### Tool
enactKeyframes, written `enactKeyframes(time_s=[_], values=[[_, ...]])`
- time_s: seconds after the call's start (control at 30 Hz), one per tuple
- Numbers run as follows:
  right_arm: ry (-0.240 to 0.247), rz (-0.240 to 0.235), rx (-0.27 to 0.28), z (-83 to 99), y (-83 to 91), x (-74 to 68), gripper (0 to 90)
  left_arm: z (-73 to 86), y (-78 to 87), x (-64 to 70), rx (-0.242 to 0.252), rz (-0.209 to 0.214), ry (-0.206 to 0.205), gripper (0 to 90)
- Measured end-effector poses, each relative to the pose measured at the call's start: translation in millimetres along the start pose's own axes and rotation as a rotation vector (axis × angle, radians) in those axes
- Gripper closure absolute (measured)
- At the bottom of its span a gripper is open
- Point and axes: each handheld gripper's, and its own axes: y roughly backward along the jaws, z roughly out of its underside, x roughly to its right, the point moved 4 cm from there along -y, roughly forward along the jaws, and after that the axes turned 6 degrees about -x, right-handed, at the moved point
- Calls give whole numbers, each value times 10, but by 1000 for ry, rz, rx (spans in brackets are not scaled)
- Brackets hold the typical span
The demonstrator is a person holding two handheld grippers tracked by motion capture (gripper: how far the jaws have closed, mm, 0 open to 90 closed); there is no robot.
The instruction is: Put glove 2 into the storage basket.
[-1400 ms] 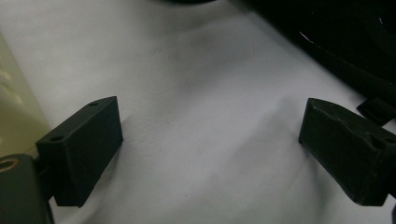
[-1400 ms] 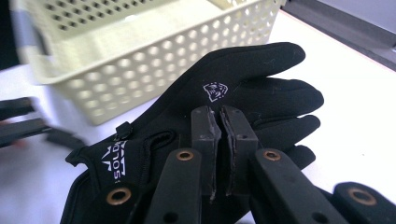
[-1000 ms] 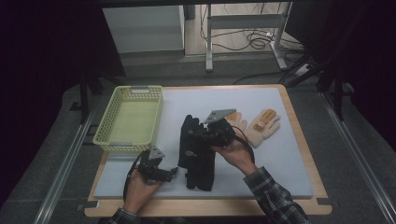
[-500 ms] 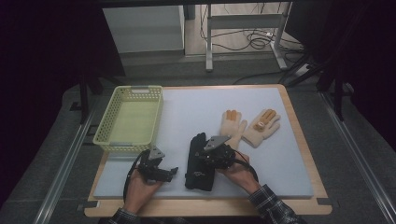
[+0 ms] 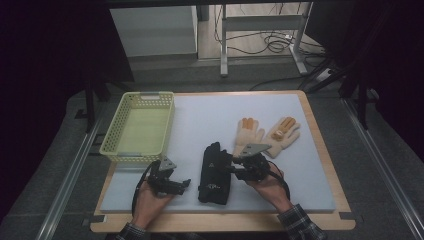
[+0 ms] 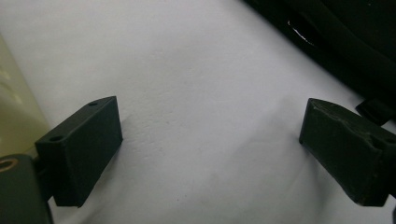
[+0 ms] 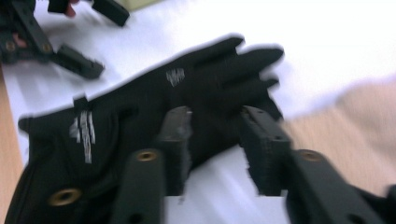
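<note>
The black glove (image 5: 215, 173) lies flat on the white mat (image 5: 210, 120) near the front edge, a little left of centre, its fingers pointing to the far side. In the high view the right gripper (image 5: 235, 166) sits just beside the glove's right edge, held by the right hand (image 5: 270, 184); from here I cannot tell whether its jaws touch the glove. The left gripper (image 5: 185, 184) rests on the mat to the left of the glove, held by the left hand (image 5: 149, 200), its jaws pointing right toward the glove. 2 tan gloves (image 5: 265, 134) with orange fingertips lie side by side to the right and farther back. A yellow basket (image 5: 112, 145) stands at the far left of the mat.

In the left gripper view the 2 jaws stand wide apart with bare mat between them, holding nothing. The black glove crosses the top right corner, and a pale yellow edge of the basket shows at the left.

In the right gripper view, which is blurred, the jaws are parted a moderate way, over the glove's near edge and the mat, gripping nothing. The left gripper shows at the top left, and a tan glove at the right.
</note>
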Motion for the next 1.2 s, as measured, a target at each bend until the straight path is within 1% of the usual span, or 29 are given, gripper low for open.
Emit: enactKeyframes(time_s=[0.03,0.13,0.17,0.2,0.23,0.27,0.3,0.33,0.37,0.4,0.47,0.5,0.53,0.6,0.63,0.67,0.7,0.73,0.77,0.8,0.83,0.87,0.9,1.03,1.2], values=[[-13,-11,-9,112,31,-1,715,0,2,-1,-1,4,-1,52],[-15,-33,-24,265,27,-61,785,16,24,-2,-7,7,-11,52],[-12,-39,-29,312,17,-92,802,46,52,-10,-20,0,-16,49],[-7,-48,-34,356,2,-124,814,46,52,-10,-20,0,-16,47],[-5,-58,-40,397,-14,-159,822,76,88,-41,-28,-8,-9,45],[-5,-58,-40,397,-14,-159,822,76,88,-41,-28,-8,-9,39],[6,-73,-53,461,-53,-224,829,107,127,-87,-23,-19,6,38],[6,-73,-53,461,-53,-224,829,107,127,-87,-23,-19,6,38],[12,-80,-56,481,-73,-256,830,125,149,-116,-19,-17,20,38],[21,-92,-64,494,-116,-321,834,135,158,-135,-19,-19,24,36],[29,-88,-56,487,-130,-347,840,164,178,-173,-24,-41,29,36],[39,-91,-59,461,-158,-385,843,199,181,-203,-33,-53,36,35],[39,-91,-59,461,-158,-385,843,199,181,-203,-33,-53,36,27],[44,-97,-58,431,-192,-415,844,224,190,-233,-27,-44,50,29],[44,-103,-55,408,-223,-434,843,238,201,-262,-29,-49,45,28],[44,-103,-55,408,-223,-434,843,238,201,-262,-29,-49,45,22],[46,-107,-51,377,-261,-461,843,254,206,-301,-25,-55,50,19],[46,-107,-51,377,-261,-461,843,254,206,-301,-25,-55,50,12],[49,-108,-50,340,-302,-487,843,267,208,-327,-19,-48,57,8],[49,-108,-50,340,-302,-487,843,267,208,-327,-19,-48,57,16],[58,-107,-48,298,-346,-508,843,268,207,-328,-18,-53,51,14],[58,-107,-48,298,-346,-508,843,268,207,-328,-18,-53,51,13],[56,-108,-47,251,-398,-524,843,269,207,-328,-19,-53,51,13],[56,-105,-46,195,-457,-534,843,269,206,-327,-20,-54,51,14],[59,-81,-48,88,-564,-548,844,269,205,-329,-21,-51,54,14]])
